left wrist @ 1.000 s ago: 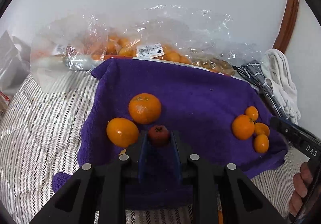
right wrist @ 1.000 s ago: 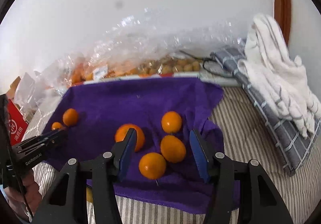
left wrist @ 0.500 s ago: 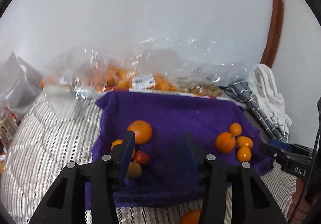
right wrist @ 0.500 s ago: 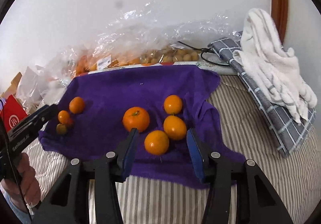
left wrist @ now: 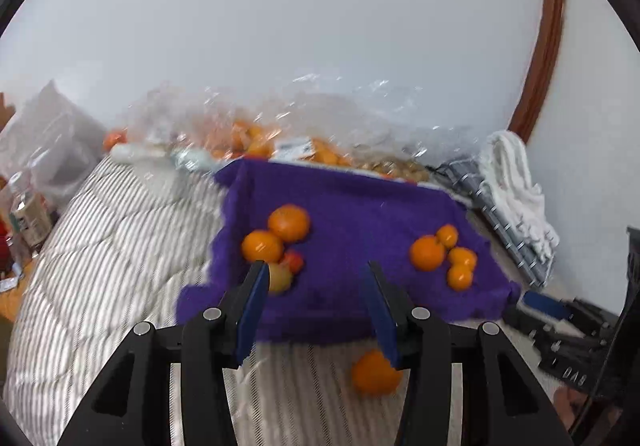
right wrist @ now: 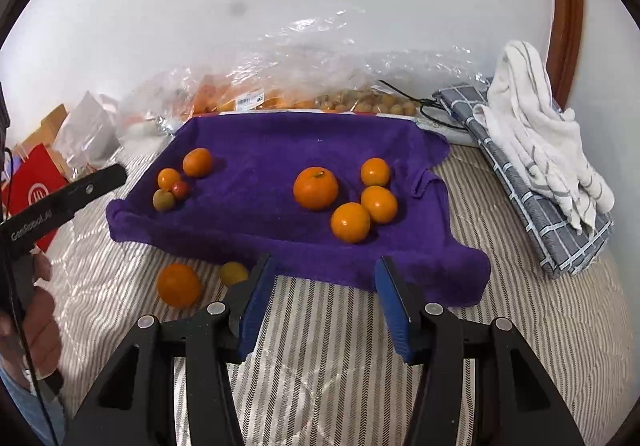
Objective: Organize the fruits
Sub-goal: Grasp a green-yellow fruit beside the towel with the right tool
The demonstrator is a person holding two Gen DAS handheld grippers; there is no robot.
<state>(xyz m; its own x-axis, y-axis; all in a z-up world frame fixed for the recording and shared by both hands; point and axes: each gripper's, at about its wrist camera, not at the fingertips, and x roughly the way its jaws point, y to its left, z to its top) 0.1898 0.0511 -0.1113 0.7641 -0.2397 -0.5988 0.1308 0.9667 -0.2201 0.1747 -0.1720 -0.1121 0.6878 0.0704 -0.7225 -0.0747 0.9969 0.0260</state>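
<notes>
Striped bedding (right wrist: pixel 340 346); purple towel (right wrist: pixel 260 150) bears oranges (right wrist: pixel 315 188).

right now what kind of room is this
Probably a bedroom at home: the fruit lies on a purple towel spread over a striped quilt, with folded towels by the wall.

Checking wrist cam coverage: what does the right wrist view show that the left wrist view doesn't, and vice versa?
Right wrist only: a small yellow fruit on the striped bedding beside the loose orange, a red bag, and the left gripper's finger from outside.

Left wrist only: a bottle at far left, and the right gripper's body at lower right.

Both: the purple towel with a left cluster including the small red fruit and a right cluster of four oranges, the plastic bags, the white towel. Both grippers hold nothing.
</notes>
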